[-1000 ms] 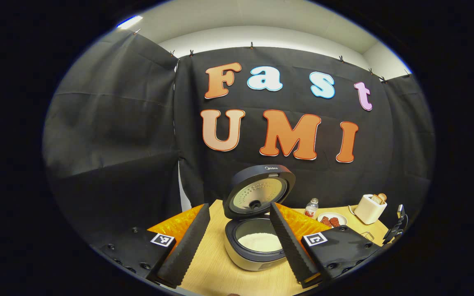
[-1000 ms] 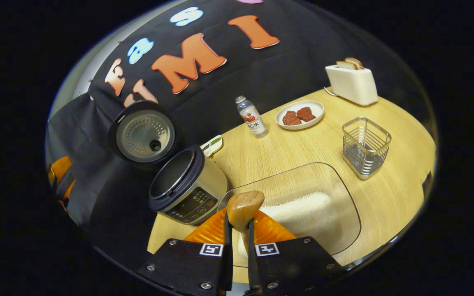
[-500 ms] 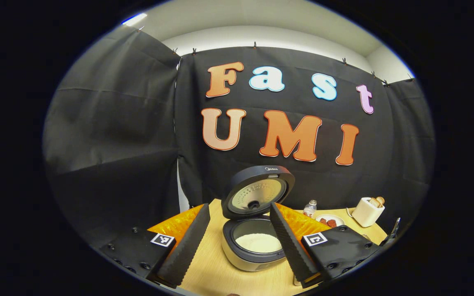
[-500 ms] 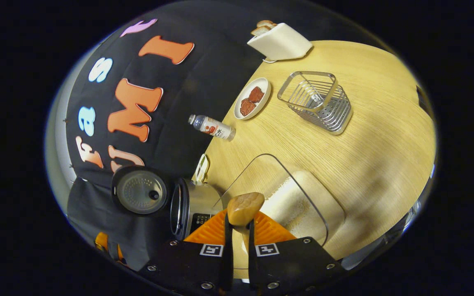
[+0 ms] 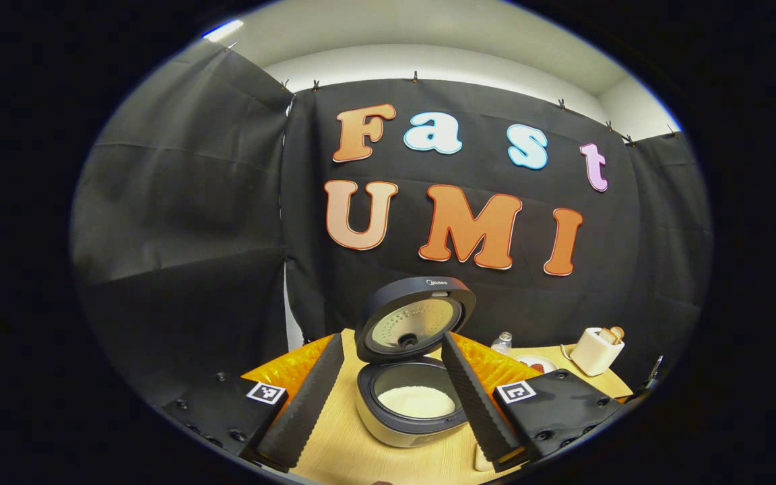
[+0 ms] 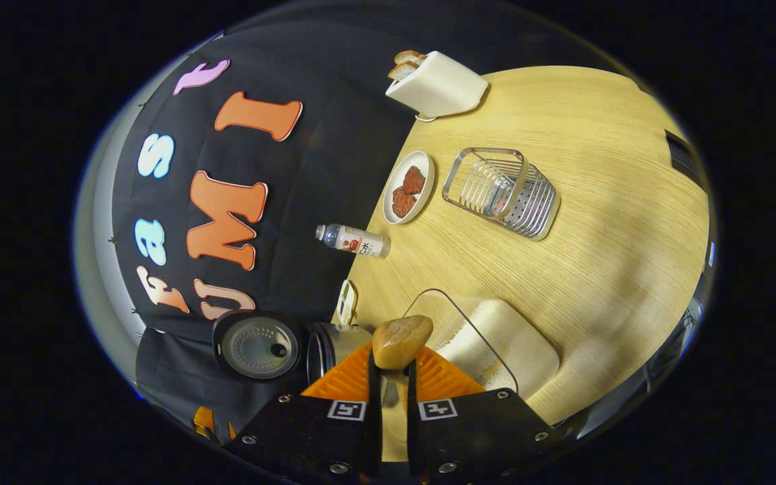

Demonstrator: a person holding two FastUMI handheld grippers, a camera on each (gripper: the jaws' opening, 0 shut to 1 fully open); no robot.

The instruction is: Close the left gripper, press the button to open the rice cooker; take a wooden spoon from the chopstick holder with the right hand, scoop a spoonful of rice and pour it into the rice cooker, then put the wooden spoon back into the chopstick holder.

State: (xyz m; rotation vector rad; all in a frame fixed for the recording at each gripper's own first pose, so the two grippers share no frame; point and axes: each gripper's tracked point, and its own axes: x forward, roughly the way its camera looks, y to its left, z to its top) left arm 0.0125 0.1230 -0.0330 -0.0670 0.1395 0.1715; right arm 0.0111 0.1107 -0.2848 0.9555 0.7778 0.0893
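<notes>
Standing open on the pale wooden table [image 6: 597, 202], the round silver rice cooker with a dark rim [image 5: 411, 407] holds a layer of white rice [image 5: 417, 402], its black lid [image 5: 415, 320] tipped up behind. The left tongs [image 5: 388, 397] hang spread before it, gripping nothing. The right tongs [image 6: 388, 384] pinch the light wooden spoon [image 6: 400, 340] above the clear plastic tray of rice [image 6: 496, 337]. Farther off, the square wire chopstick holder [image 6: 502, 194] stands empty beside a white plate of red pieces [image 6: 408, 186], a small bottle [image 6: 354, 240] and a cream toaster with bread [image 6: 436, 84]. Black cloth walls the booth.
</notes>
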